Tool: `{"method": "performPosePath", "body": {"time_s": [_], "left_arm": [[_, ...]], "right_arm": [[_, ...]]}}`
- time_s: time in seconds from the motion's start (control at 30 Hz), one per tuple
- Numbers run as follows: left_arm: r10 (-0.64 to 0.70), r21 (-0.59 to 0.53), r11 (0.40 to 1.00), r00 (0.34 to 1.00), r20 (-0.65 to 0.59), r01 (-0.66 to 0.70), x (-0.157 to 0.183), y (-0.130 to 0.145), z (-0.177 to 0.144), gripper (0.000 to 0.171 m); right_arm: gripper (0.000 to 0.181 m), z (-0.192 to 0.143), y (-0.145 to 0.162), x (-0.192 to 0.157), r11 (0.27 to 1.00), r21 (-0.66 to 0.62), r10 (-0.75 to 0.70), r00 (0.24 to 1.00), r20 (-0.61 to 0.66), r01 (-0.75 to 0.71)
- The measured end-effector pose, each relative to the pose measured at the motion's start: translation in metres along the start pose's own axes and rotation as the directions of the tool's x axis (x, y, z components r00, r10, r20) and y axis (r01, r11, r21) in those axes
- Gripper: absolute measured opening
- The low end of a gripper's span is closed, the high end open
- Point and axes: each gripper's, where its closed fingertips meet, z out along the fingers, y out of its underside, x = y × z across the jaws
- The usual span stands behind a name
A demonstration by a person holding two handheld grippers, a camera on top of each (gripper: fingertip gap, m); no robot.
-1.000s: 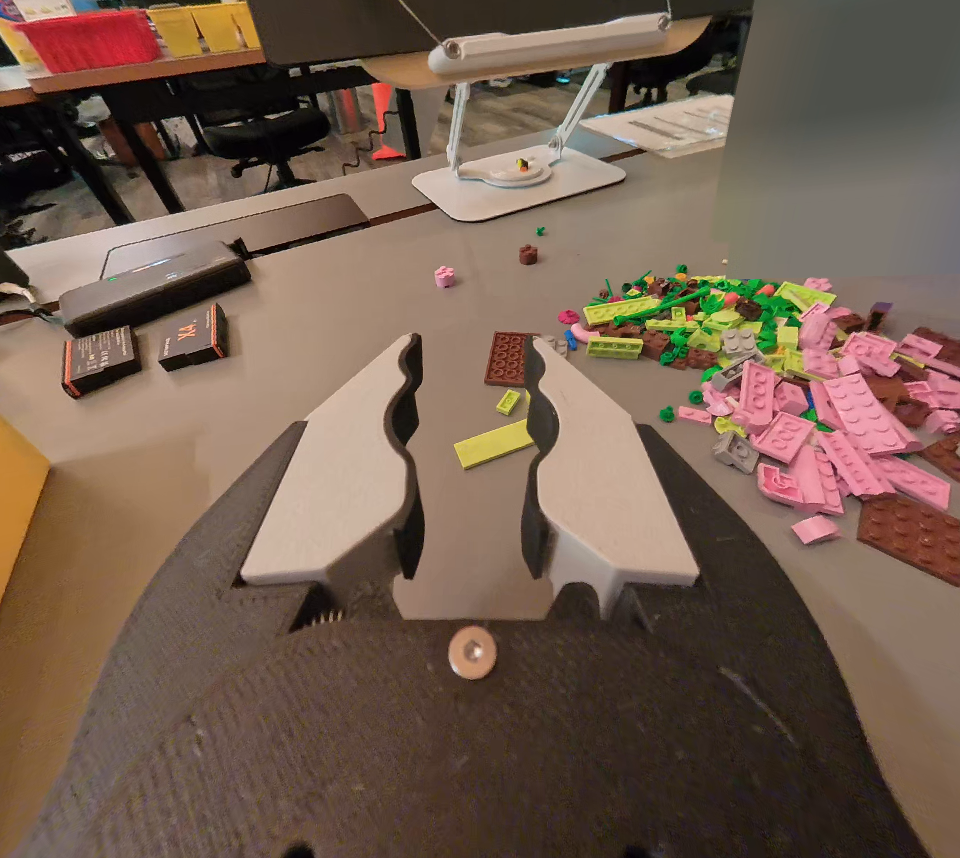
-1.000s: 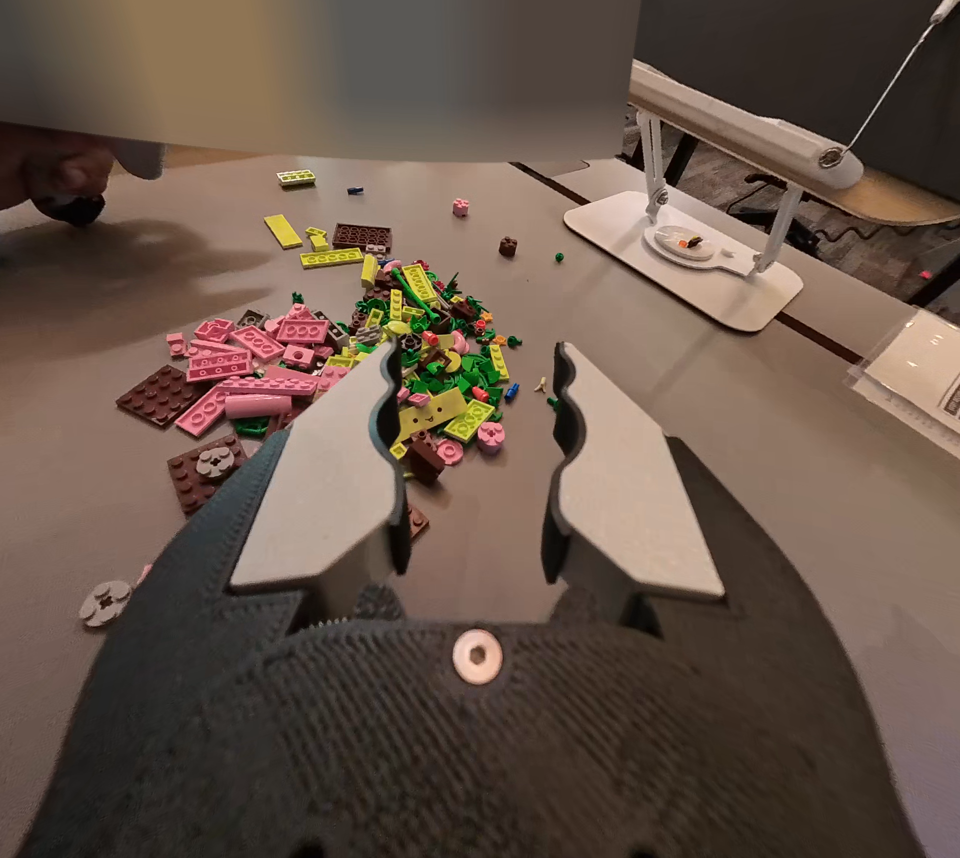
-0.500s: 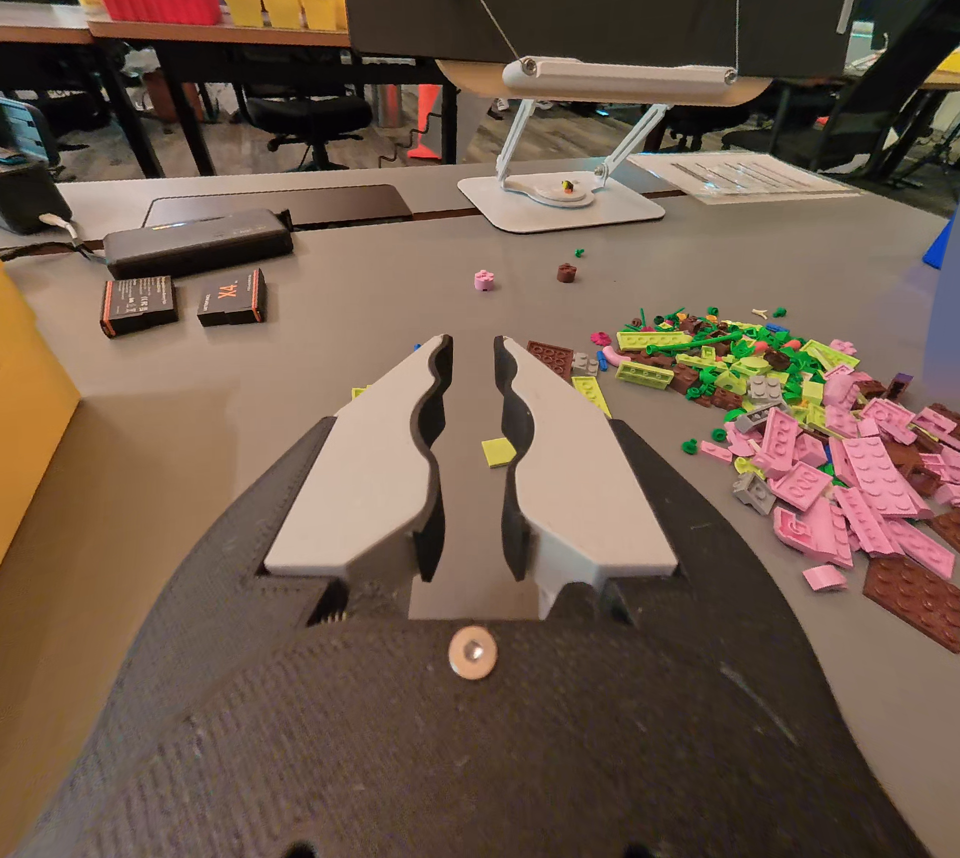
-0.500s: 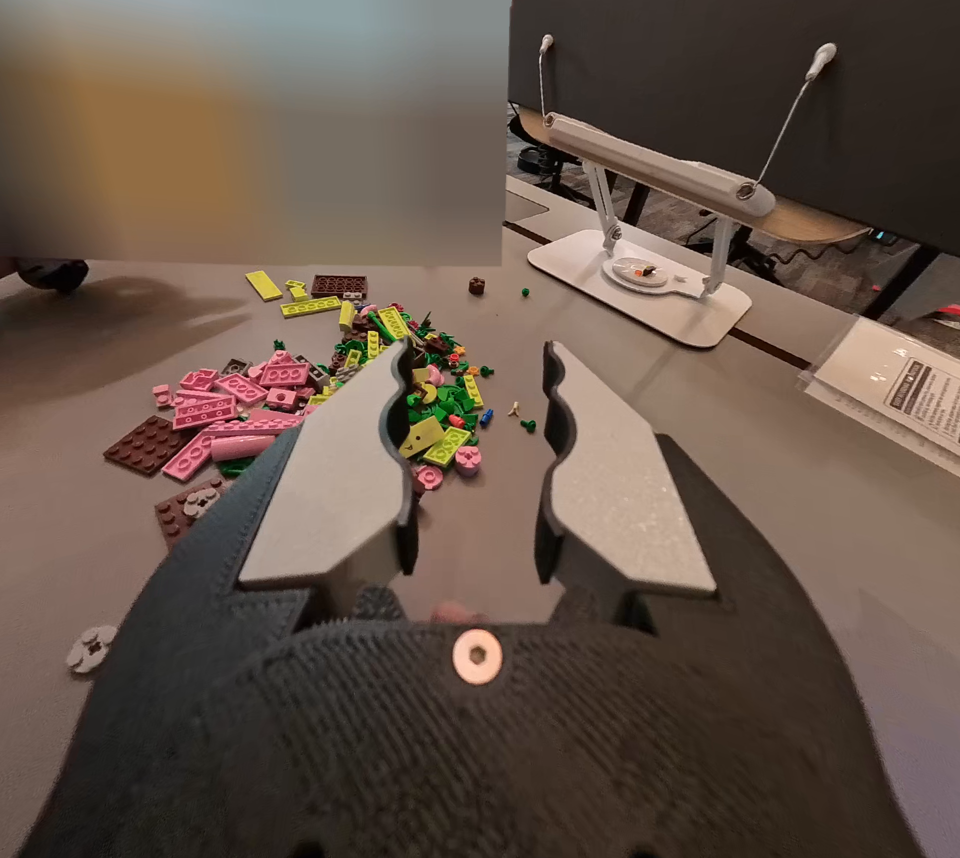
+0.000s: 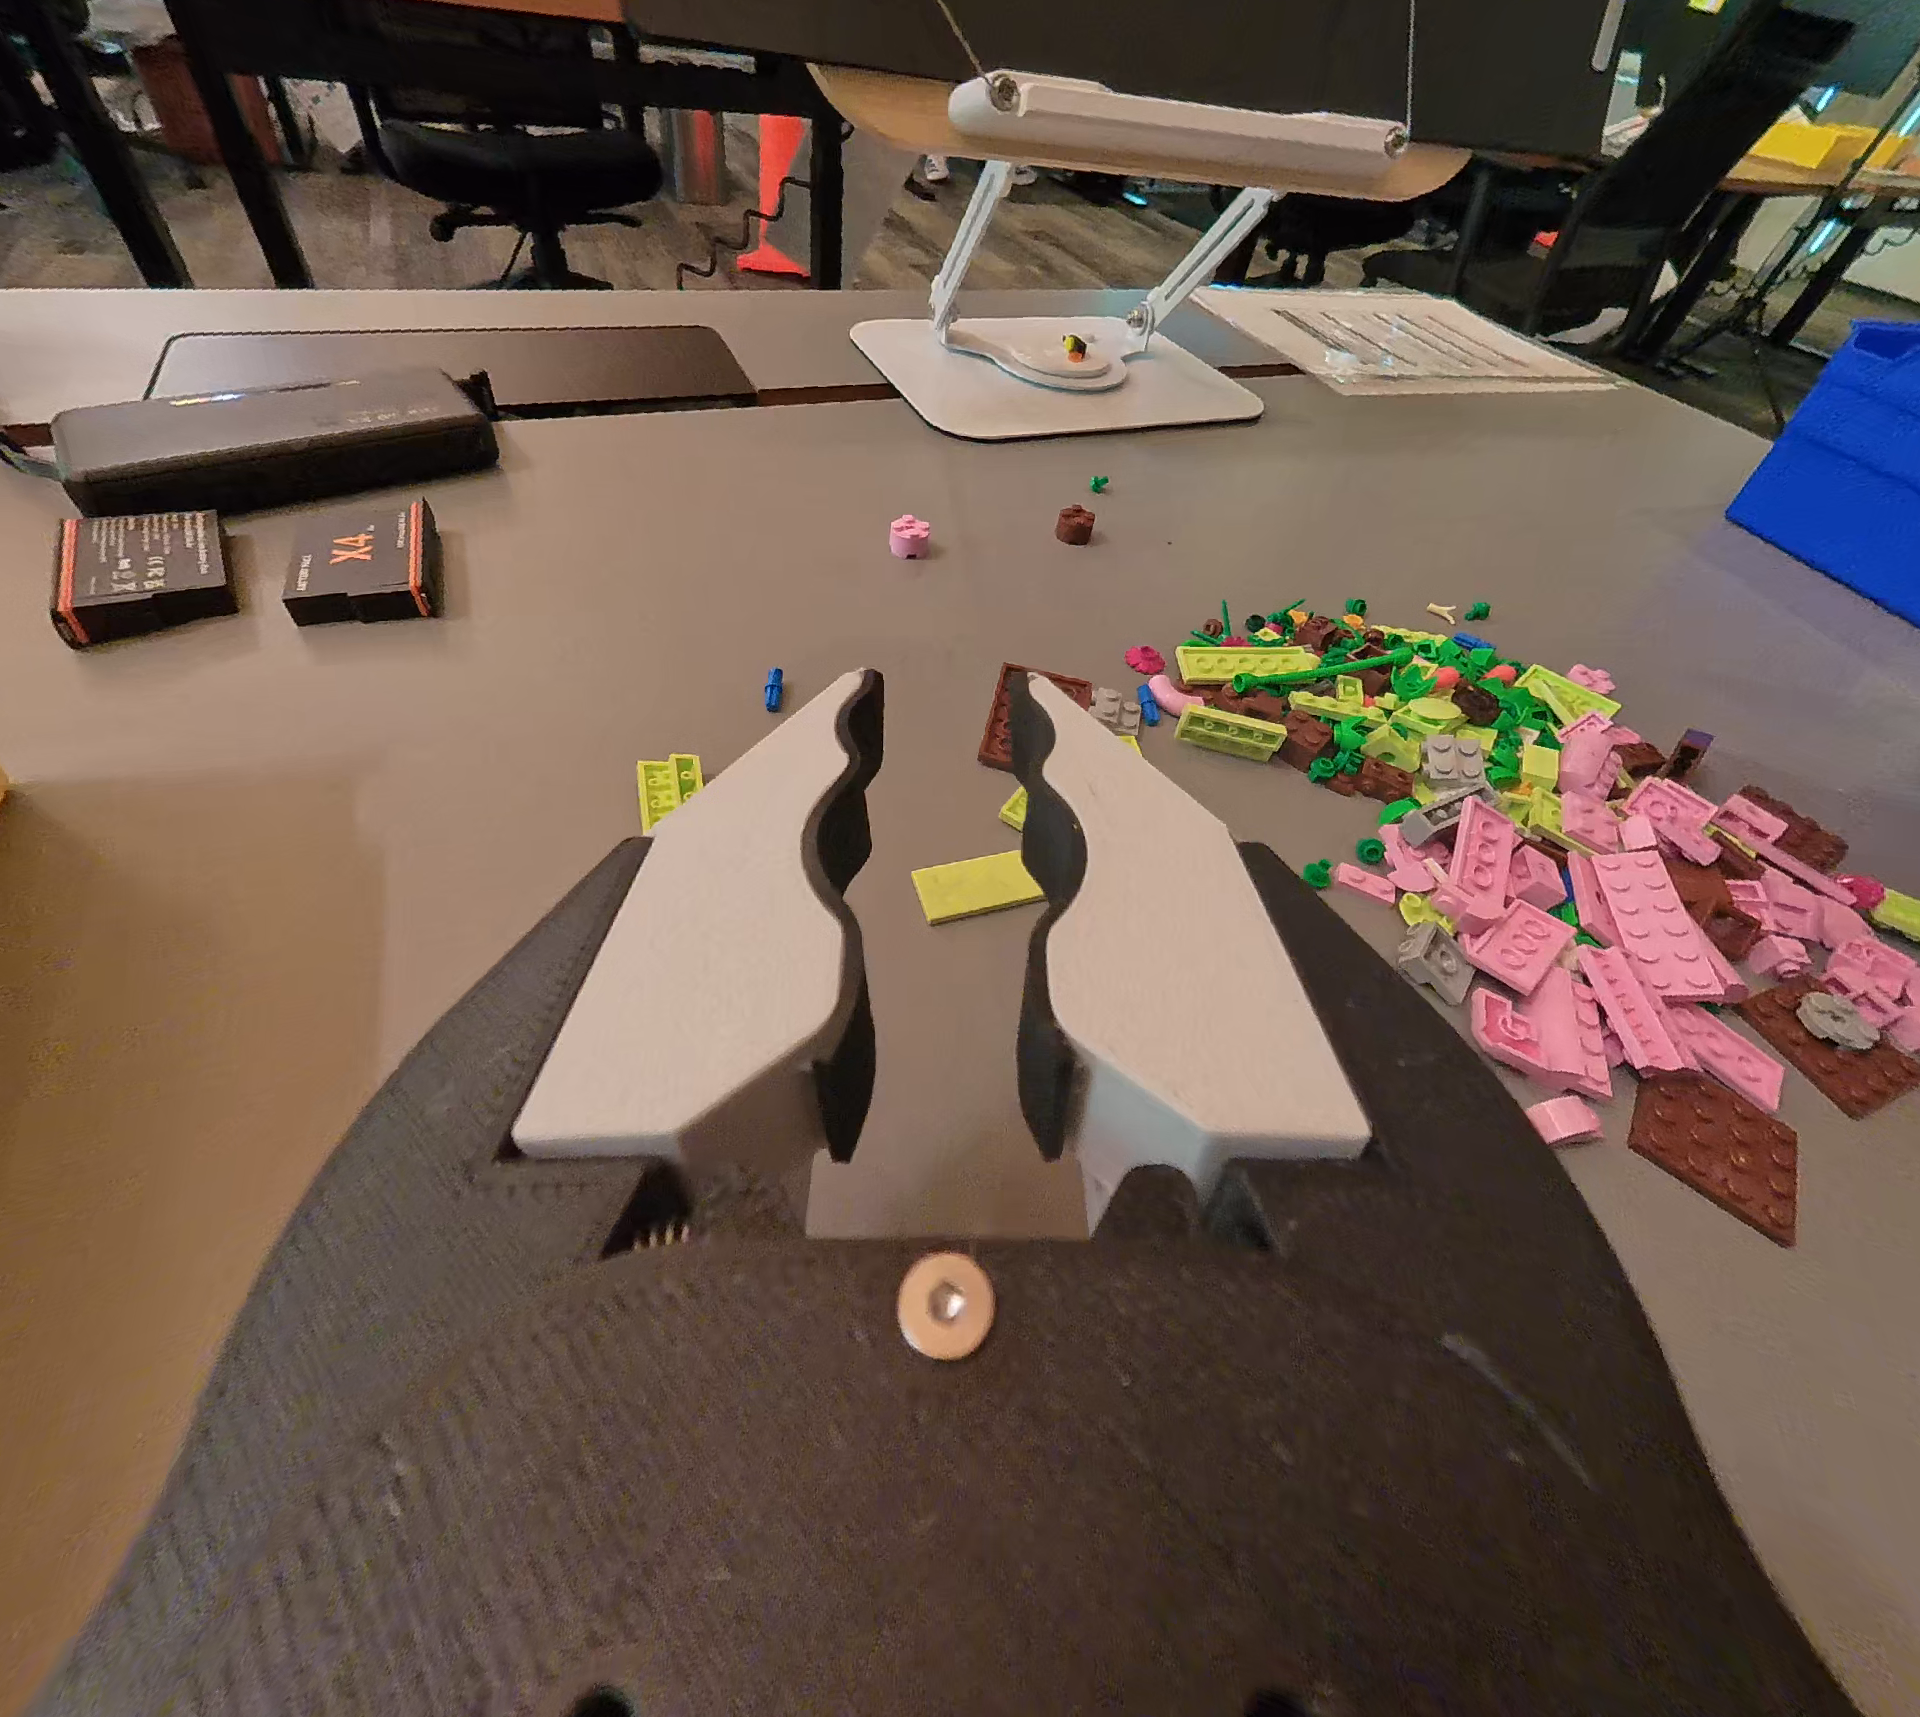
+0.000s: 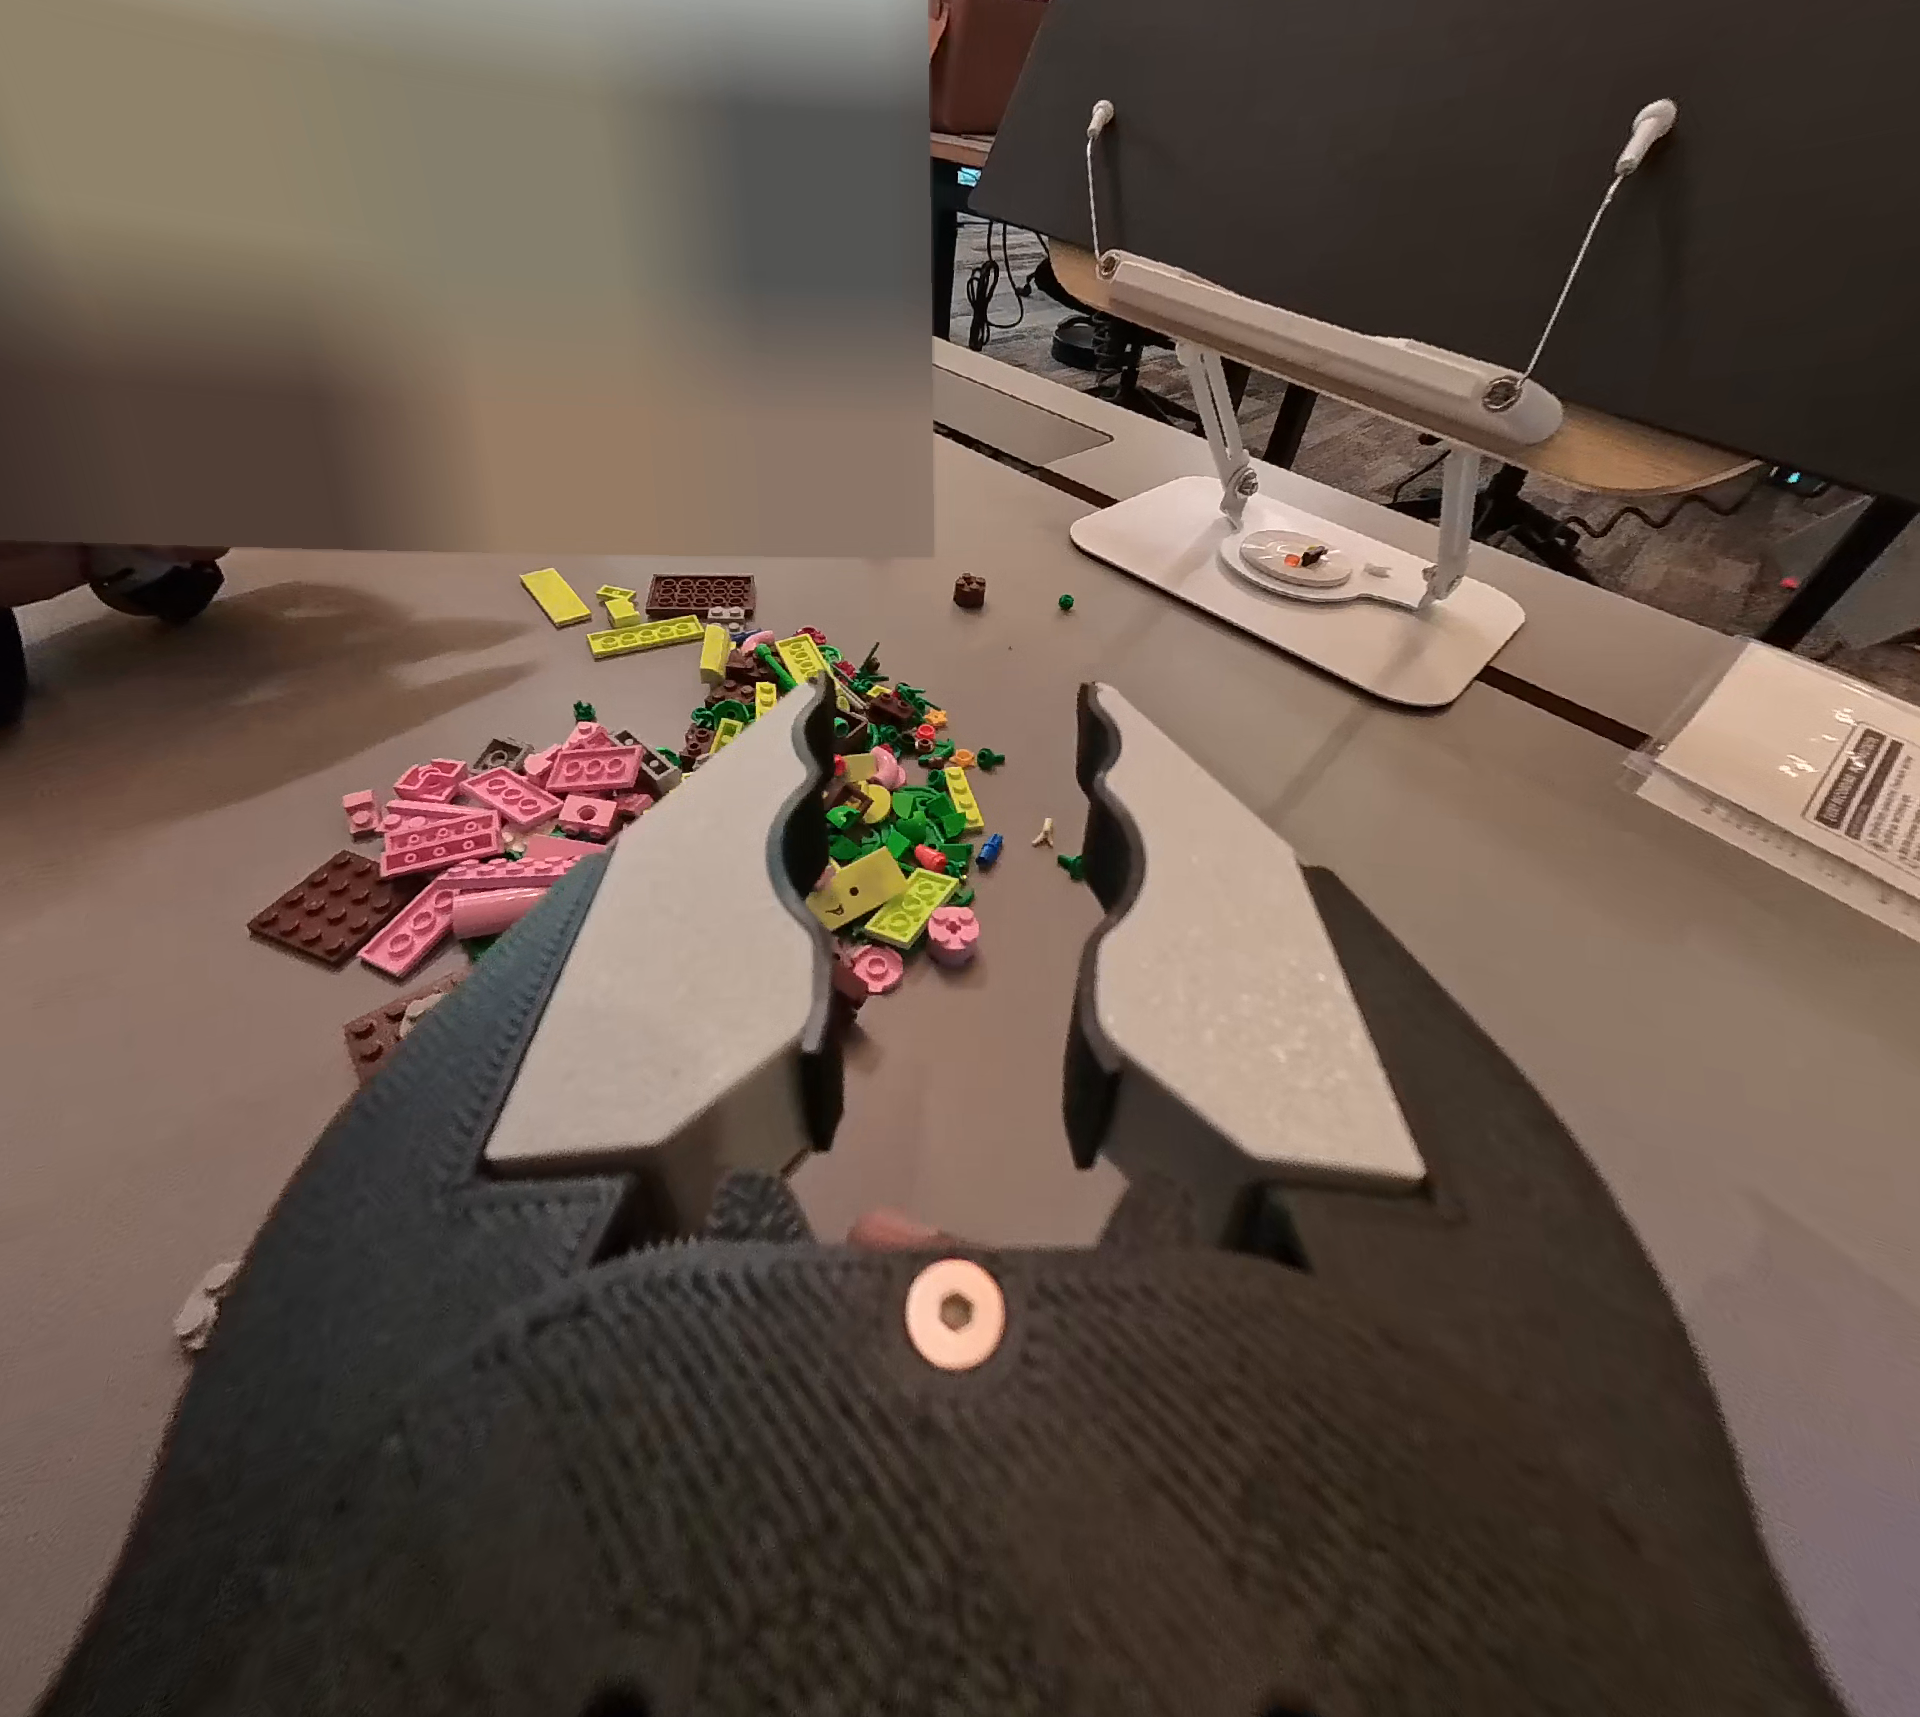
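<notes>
My left gripper is open with a narrow gap and holds nothing. It hovers low over the grey table. A flat lime tile lies on the table between its fingers, and a brown plate lies just past the right fingertip. A lime brick lies left of the left finger. My right gripper is open wide and empty, above the near edge of a pile of pink, lime, green and brown bricks. A yellow tile lies by its left finger.
The pile spreads to the right in the left wrist view. Behind it stand a white stand base with a dark board, two black batteries, a black box and a blue bin. A clear sleeve with paper lies at the right. There is about 30 cm between the tips of the two grippers. My right tips are about 35 cm from the lime brick, my left tips only 9 cm.
My left gripper narrowed its gap half a second ago, then opened a little, and swung right then back. My right gripper lifted and tilted up, staying open.
</notes>
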Motion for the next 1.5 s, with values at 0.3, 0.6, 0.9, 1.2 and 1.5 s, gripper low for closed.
{"method": "performPosePath", "body": {"time_s": [0.3, 0.6, 0.9, 1.2, 1.5], "left_arm": [[0.043, -0.018, 0.999, 0.999, -0.012, -0.043, 0.006, 0.002, 0.002, 0.021], [0.037, -0.027, 0.999, 0.999, -0.022, -0.038, 0.006, 0.003, 0.003, 0.022], [0.033, -0.035, 0.999, 0.999, -0.035, -0.035, 0.008, 0.005, 0.003, 0.022], [0.018, -0.038, 0.999, 0.999, -0.045, -0.02, 0.009, 0.005, 0.004, 0.024], [0.021, -0.041, 0.999, 0.999, -0.047, -0.023, 0.01, 0.006, 0.004, 0.023]], "right_arm": [[0.043, 0.0, -0.001, -0.001, 1.0, 0.009, 0.015, 1.0, 0.012, -0.015], [0.042, -0.001, -0.002, -0.002, 1.0, 0.012, 0.022, 1.0, 0.017, -0.022], [0.042, 0.0, -0.001, -0.004, 1.0, 0.006, 0.015, 1.0, 0.02, -0.015], [0.042, 0.001, 0.001, -0.006, 1.0, -0.009, -0.001, 1.0, 0.023, 0.001], [0.045, 0.008, 0.011, -0.03, 0.998, -0.063, 0.003, 0.989, 0.148, 0.007]]}}
